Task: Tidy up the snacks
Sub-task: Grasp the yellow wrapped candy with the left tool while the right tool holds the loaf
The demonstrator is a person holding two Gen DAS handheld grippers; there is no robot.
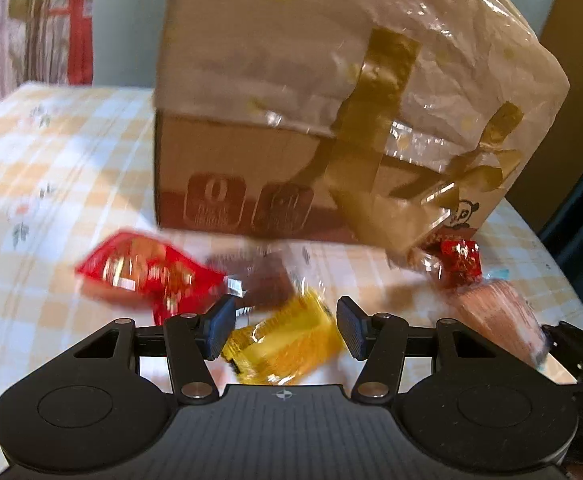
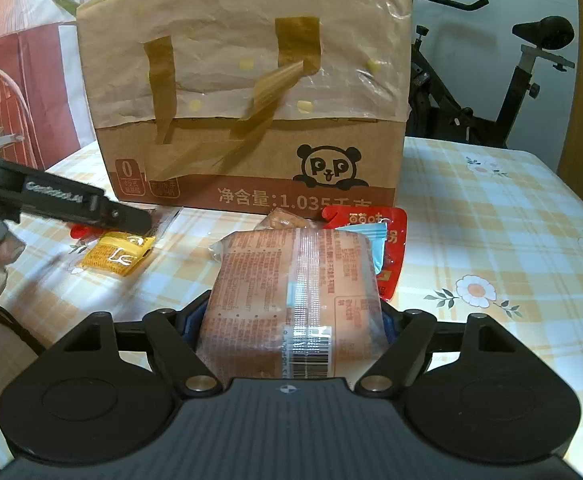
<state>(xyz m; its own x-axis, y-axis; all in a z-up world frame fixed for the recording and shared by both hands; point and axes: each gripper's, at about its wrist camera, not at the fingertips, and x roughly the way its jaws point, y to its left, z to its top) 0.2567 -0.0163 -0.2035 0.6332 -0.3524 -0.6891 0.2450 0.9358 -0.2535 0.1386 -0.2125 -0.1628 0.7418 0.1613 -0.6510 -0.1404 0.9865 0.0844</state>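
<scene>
Fingers of the right gripper (image 2: 291,320) are pressed against both sides of an orange packet (image 2: 291,292), which sits between them with its barcode end toward the camera; the blue pads are mostly hidden behind the wrapper. Fingers of the left gripper (image 1: 286,326) stand apart, released, with a yellow packet (image 1: 287,340) lying between them but not yet pinched (this view is smeared by motion, so whether a pad touches it I cannot tell).

Just beyond the left fingers lie a brown packet (image 1: 267,276) and a larger red packet (image 1: 143,268), with a small red candy (image 1: 461,260) off to the right near the box's corner. Behind the orange packet a flat red pouch (image 2: 387,236) rests on the checked tablecloth (image 2: 491,220).

Behind everything stands the cardboard box (image 2: 251,168), lined with a taped-in plastic bag, its opening at the top.

To do this step well, I would close the left fingers squarely across the yellow packet's middle before lifting, since the wrapper looks slick. The orange packet must be raised clear over the box's tall rim, without snagging the loose tape.
</scene>
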